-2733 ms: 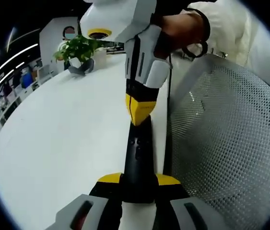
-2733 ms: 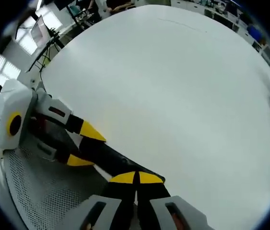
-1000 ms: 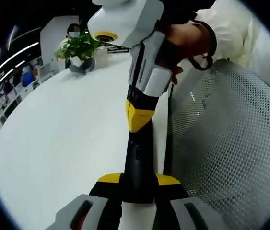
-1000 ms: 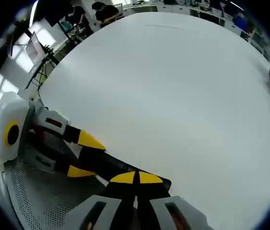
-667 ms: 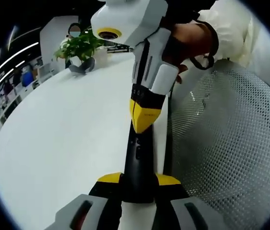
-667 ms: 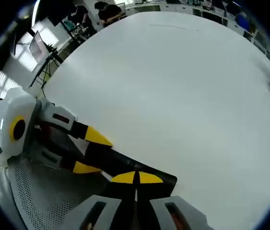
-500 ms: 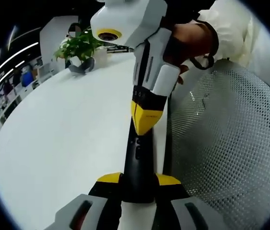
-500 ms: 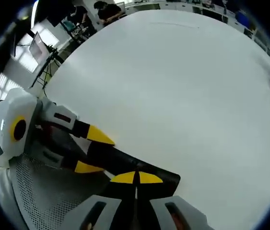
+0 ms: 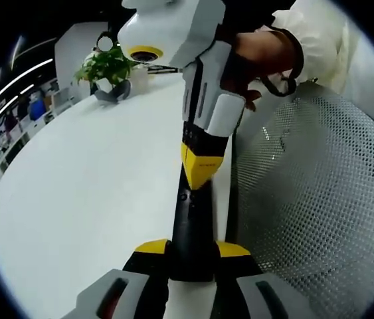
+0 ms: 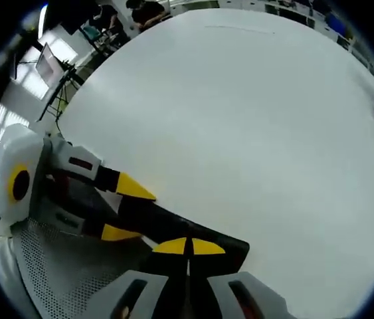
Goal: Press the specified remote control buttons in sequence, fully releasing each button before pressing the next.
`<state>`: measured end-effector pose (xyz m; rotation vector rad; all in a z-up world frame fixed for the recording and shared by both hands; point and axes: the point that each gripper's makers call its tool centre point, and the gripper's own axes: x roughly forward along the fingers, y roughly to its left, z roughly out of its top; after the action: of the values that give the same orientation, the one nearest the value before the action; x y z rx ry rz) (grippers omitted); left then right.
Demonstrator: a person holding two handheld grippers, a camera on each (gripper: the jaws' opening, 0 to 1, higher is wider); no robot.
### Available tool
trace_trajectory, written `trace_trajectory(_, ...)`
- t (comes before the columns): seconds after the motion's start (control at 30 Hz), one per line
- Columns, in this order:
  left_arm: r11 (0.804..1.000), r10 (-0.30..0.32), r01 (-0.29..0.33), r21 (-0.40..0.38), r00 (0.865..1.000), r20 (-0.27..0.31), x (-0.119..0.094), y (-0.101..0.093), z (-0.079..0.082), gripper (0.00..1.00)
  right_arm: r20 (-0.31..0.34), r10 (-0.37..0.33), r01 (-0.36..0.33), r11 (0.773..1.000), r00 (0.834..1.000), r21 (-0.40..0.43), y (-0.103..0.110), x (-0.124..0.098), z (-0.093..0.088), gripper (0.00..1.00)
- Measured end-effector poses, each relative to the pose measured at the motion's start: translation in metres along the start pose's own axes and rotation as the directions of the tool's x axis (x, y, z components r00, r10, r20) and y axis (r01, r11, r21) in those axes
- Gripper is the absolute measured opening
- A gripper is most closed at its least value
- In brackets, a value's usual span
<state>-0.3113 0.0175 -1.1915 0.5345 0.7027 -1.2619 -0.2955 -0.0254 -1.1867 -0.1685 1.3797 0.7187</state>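
Your left gripper (image 9: pixel 192 247) clamps the near end of the remote (image 9: pixel 191 219), a slim, rigid, probably light bar held out over the white table (image 9: pixel 87 179). Beyond, your right gripper (image 9: pixel 202 169), jaws closed together and empty, touches its yellow tip to the buttons; press squarely, since a one-end hold could let the remote pivot.

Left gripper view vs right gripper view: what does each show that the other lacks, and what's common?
Left gripper view alone: a potted plant, a mesh chair back and the person's hand on the right gripper.
Right gripper view alone: a far edge of desks and seated people.
Both: the white table, the black remote, and both grippers; left gripper.
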Motion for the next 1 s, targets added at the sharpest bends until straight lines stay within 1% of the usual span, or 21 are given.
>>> trace_trajectory(0.07,1.0,-0.002,0.002,-0.001,1.0,0.001,0.0,0.0,0.0,0.24,-0.02,-0.014,0.014,1.0,1.0,-0.008,0.0,0.001,0.001,0.0)
trace_trajectory(0.17,1.0,-0.001,0.001,0.001,1.0,0.0,0.0,0.0,0.0,0.24,-0.022,-0.018,0.018,1.0,1.0,-0.009,-0.002,0.002,0.0,0.0)
trace_trajectory(0.37,1.0,-0.002,0.002,0.002,1.0,-0.001,0.0,0.0,0.0,0.24,-0.004,0.007,-0.007,1.0,1.0,-0.002,-0.002,0.002,0.0,0.0)
trace_trajectory(0.53,1.0,-0.001,0.001,0.012,1.0,-0.004,0.0,-0.001,0.0,0.23,0.036,0.023,-0.024,1.0,0.999,0.015,-0.003,0.001,-0.001,0.0)
trace_trajectory(0.6,1.0,-0.002,0.002,0.013,1.0,-0.005,0.0,-0.001,0.0,0.23,0.028,0.03,-0.031,0.999,0.999,0.023,-0.001,0.0,-0.002,0.0)
trace_trajectory(0.7,1.0,-0.003,0.003,0.014,1.0,-0.008,0.0,-0.001,0.0,0.23,0.006,0.046,-0.046,0.997,0.999,0.063,-0.002,0.0,-0.003,0.0)
trace_trajectory(0.8,1.0,-0.003,0.003,0.012,1.0,-0.008,0.0,-0.001,0.0,0.23,-0.064,0.046,-0.043,0.998,0.997,0.043,-0.003,-0.004,-0.015,0.0)
trace_trajectory(0.87,1.0,-0.003,0.003,0.011,1.0,-0.008,0.0,-0.001,0.0,0.23,-0.053,0.051,-0.049,0.998,0.997,0.039,-0.005,-0.004,-0.016,0.0)
trace_trajectory(0.93,1.0,-0.003,0.003,0.014,1.0,-0.008,0.0,-0.001,-0.001,0.23,-0.065,0.054,-0.05,0.997,0.996,0.057,-0.006,-0.004,-0.018,0.0)
trace_trajectory(1.0,1.0,-0.004,0.004,0.017,1.0,-0.009,0.0,-0.001,0.0,0.23,-0.06,0.053,-0.049,0.997,0.997,0.065,-0.008,-0.005,-0.017,0.0)
